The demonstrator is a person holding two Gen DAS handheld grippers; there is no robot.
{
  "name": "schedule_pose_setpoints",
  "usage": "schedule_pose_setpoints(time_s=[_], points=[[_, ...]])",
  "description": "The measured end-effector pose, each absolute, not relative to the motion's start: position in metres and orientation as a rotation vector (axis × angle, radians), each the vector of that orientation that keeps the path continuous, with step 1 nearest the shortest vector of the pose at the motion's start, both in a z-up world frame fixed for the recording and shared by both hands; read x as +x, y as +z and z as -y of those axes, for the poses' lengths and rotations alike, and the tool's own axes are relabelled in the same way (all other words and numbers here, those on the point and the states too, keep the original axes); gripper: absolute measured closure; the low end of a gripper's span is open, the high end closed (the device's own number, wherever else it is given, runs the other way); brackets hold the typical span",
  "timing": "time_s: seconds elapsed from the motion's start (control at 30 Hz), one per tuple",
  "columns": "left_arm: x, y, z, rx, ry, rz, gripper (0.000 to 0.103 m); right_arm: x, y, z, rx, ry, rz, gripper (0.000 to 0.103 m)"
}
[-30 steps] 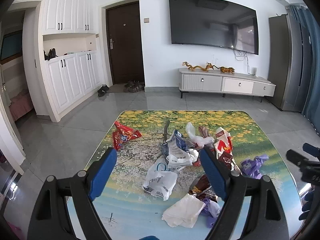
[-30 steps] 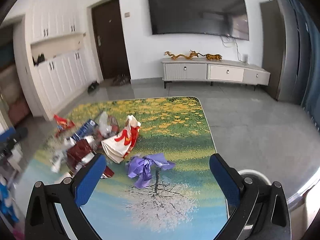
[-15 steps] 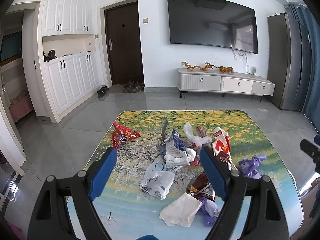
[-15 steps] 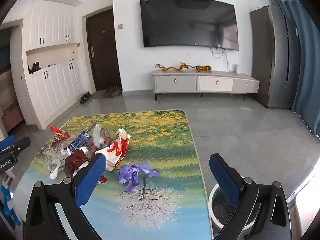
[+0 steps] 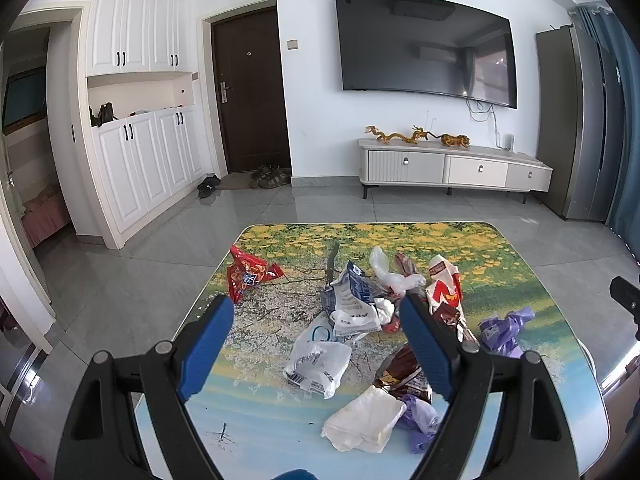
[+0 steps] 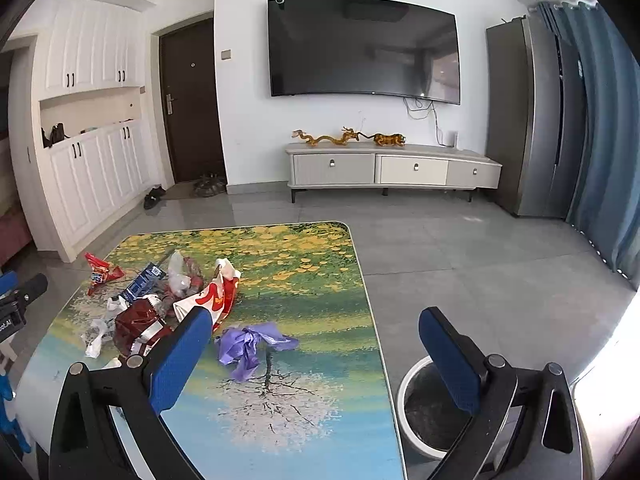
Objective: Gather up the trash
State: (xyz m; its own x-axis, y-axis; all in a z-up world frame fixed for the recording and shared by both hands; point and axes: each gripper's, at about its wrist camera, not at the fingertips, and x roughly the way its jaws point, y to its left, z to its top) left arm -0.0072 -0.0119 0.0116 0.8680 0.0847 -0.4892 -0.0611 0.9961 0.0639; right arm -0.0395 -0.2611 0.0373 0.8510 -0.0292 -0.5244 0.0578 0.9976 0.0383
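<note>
Trash lies scattered on a low table (image 5: 520, 248) with a flower-print top. There is a red snack wrapper (image 5: 246, 274), a white plastic bag (image 5: 316, 364), a white tissue (image 5: 366, 420), a red and white packet (image 5: 444, 288) and a crumpled purple bag (image 6: 250, 344), which also shows in the left wrist view (image 5: 502, 326). My left gripper (image 5: 316, 340) is open and empty above the near side of the pile. My right gripper (image 6: 316, 352) is open and empty over the table's right edge. A white bin (image 6: 404, 384) stands on the floor beside the table.
A TV cabinet (image 6: 392, 170) stands against the far wall under a wall TV (image 6: 362, 46). White cupboards (image 5: 136, 168) line the left wall. A grey fridge (image 6: 532, 120) and blue curtain (image 6: 604, 160) are at the right. Grey tile floor (image 6: 480, 248) surrounds the table.
The right gripper has pulled back and swung right, so the white bin came into view. The left gripper has drawn back slightly. Both stay open; the trash has not moved.
</note>
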Motion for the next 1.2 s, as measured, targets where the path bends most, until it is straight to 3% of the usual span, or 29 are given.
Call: schedule_pose_setpoints(time_s=[0.43,1.2], points=[[-0.001,0.013,0.023,0.036,0.098,-0.53,0.018,-0.039,0.045,0.253,-0.039,-0.101,-0.55,0.0],[-0.007,0.033,0.06,0.124,0.072,-0.512,0.018,-0.049,0.048,0.282,0.048,-0.065,-0.515,0.0]])
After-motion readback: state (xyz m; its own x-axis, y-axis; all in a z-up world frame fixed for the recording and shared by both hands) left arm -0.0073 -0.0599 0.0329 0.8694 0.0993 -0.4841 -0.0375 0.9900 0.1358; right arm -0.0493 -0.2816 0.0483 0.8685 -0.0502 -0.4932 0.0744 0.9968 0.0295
